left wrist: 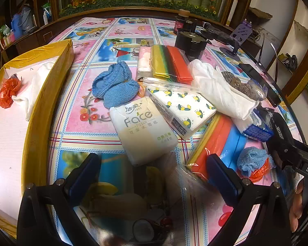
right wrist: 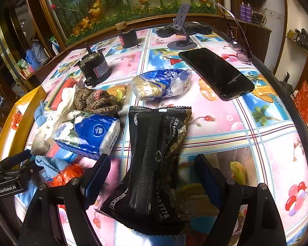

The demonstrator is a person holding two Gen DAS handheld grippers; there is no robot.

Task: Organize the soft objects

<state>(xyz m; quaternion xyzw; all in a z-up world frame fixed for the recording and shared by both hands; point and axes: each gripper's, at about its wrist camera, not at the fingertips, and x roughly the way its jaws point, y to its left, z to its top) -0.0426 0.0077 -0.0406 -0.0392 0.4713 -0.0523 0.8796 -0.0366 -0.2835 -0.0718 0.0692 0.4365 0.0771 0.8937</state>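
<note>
In the left wrist view my left gripper (left wrist: 154, 170) is open above the tablecloth, just short of a white "Face" tissue pack (left wrist: 142, 129). Beyond lie a lemon-print tissue pack (left wrist: 182, 108), blue knitted booties (left wrist: 115, 84), white cloth (left wrist: 219, 88) and coloured bag packs (left wrist: 170, 63). A yellow-edged box (left wrist: 39, 106) at the left holds white cloth (left wrist: 32, 88) and an orange bag (left wrist: 8, 92). In the right wrist view my right gripper (right wrist: 154, 174) is open around a black foil packet (right wrist: 154, 164) lying on the table. A blue tissue pack (right wrist: 92, 135) and brown knit (right wrist: 96, 100) lie to its left.
A black phone (right wrist: 215, 73), a phone stand (right wrist: 181, 41), glasses (right wrist: 240, 49), a black motor (right wrist: 94, 67) and a dark jar (right wrist: 128, 37) stand on the far table. A crumpled blue wrapper (right wrist: 162, 84) lies mid-table. A wooden cabinet with a flower picture (right wrist: 123, 4) backs the table.
</note>
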